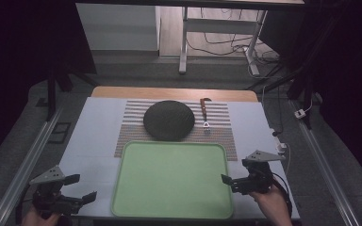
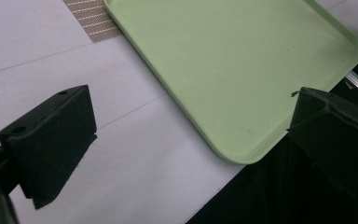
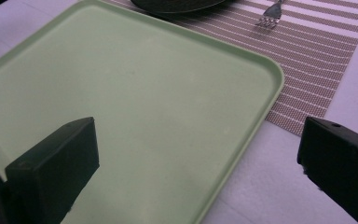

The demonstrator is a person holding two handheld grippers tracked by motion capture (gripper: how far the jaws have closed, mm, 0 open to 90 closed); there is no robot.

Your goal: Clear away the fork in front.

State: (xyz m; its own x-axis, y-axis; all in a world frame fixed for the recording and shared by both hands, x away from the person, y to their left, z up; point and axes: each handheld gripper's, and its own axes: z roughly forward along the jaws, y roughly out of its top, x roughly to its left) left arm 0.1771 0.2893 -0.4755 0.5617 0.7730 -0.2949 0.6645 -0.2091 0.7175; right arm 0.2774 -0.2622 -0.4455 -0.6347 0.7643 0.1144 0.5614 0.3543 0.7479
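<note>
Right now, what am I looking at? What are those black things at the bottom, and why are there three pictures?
A person sits at a table and holds a grabbing tool in each hand. Each tool has two black jaws that can pinch things. The high view is taken from above: the left gripper is at the bottom left and the right gripper at the bottom right. The other two pictures come from little cameras riding on the tools, looking out between the jaws. Both tools are open and hold nothing. On the table lies an empty green tray. Behind it is a striped mat with a dark round plate and a fork on it.
</note>
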